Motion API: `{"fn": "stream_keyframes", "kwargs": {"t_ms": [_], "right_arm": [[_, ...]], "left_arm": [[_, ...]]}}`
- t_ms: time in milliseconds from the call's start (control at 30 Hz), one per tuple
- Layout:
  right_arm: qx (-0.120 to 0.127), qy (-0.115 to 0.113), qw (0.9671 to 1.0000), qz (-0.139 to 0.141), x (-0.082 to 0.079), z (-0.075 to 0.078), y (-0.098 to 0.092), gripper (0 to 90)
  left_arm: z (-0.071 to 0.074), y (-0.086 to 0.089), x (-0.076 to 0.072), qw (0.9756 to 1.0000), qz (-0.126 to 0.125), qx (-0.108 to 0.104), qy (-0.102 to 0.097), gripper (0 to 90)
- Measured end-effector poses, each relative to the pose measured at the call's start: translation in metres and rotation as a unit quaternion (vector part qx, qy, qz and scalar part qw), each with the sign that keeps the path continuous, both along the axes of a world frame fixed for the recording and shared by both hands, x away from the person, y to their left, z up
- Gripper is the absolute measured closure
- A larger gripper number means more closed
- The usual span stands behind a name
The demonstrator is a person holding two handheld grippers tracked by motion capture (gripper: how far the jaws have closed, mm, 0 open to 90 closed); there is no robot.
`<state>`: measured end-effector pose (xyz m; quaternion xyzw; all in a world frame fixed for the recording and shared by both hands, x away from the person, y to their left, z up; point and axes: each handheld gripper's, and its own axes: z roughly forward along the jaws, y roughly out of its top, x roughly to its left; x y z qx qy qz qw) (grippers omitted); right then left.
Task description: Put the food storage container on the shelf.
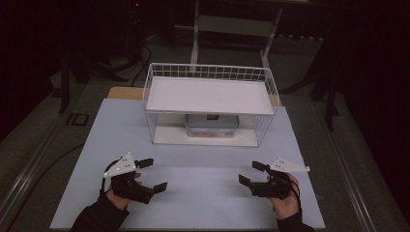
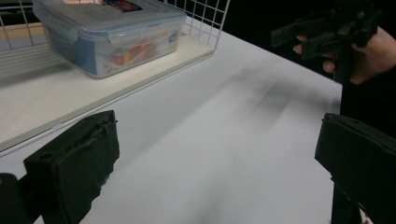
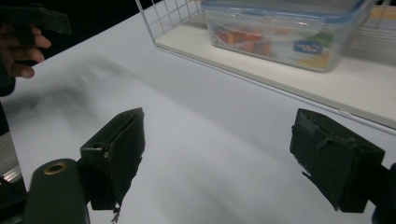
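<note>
Both grippers sit low at the near edge of the bench [image 1: 203,193], and both stand released, fingers spread wide with nothing between them. Left gripper [image 1: 151,175] on one side, right gripper [image 1: 251,172] on the other, well apart, each angled inward toward the middle.

Straight ahead of them stands a white wire rack [image 1: 209,104] with a flat shelf on top and an open front. Tucked under that shelf, on the rack's pale base board, rests a clear plastic food box [image 1: 212,125] with a blue-trimmed snap lid, and that looks like the thing to go for. Its long axis runs side to side across the bench, broad face toward the person. It lies forward of both sets of fingers, roughly midway between them, so neither hand has a clear lead; from above, it's too close to call.

Closer up, the left gripper view shows the box [image 2: 107,35] lidded, latches down, with colourful contents blurred behind the walls. The right gripper view shows the box [image 3: 285,32] likewise, a small label on its front.
</note>
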<state>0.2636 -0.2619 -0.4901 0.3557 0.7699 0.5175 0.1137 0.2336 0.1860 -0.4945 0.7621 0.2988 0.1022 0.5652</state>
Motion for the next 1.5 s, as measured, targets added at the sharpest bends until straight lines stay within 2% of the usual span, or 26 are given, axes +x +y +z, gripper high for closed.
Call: {"fn": "stream_keyframes", "kwargs": {"t_ms": [200,433,633,733,800,933,1133,1300,1367,1500], "right_arm": [[0.003,0.002,1.0000,-0.004,-0.008,-0.001,-0.015,17.3],[-0.004,-0.010,0.9999,-0.007,-0.014,-0.002,-0.029,17.3],[-0.012,-0.014,0.9998,-0.004,-0.019,-0.004,-0.038,16.8],[-0.015,-0.017,0.9997,-0.001,-0.021,-0.005,-0.042,15.9],[-0.013,-0.015,0.9998,0.003,-0.022,-0.006,-0.044,15.7],[-0.006,-0.015,0.9998,0.009,-0.022,-0.009,-0.048,15.4],[0.002,-0.008,0.9999,0.014,-0.018,-0.013,-0.048,15.1],[0.001,-0.012,0.9998,0.017,-0.018,-0.014,-0.047,15.1],[0.005,-0.009,0.9998,0.015,-0.017,-0.014,-0.048,15.2],[0.009,-0.006,0.9998,0.016,-0.015,-0.016,-0.048,15.3]], "left_arm": [[-0.001,0.009,-0.007,1.0000,-0.004,-0.003,0.000,0.0],[-0.003,0.018,-0.015,1.0000,0.003,-0.006,0.001,0.0],[-0.007,0.022,-0.022,1.0000,0.004,0.004,0.005,0.0],[-0.009,0.025,-0.023,1.0000,0.006,0.003,0.008,0.0],[-0.011,0.027,-0.023,1.0000,0.004,0.003,0.005,0.0],[-0.015,0.027,-0.019,0.9999,0.004,-0.005,0.014,0.0],[-0.015,0.024,-0.018,0.9999,0.004,-0.011,0.009,0.0],[-0.016,0.021,-0.015,0.9999,-0.003,-0.008,0.011,0.0],[-0.017,0.019,-0.015,1.0000,-0.005,-0.001,0.007,0.0],[-0.017,0.019,-0.016,1.0000,-0.005,-0.002,0.007,0.0]]}}
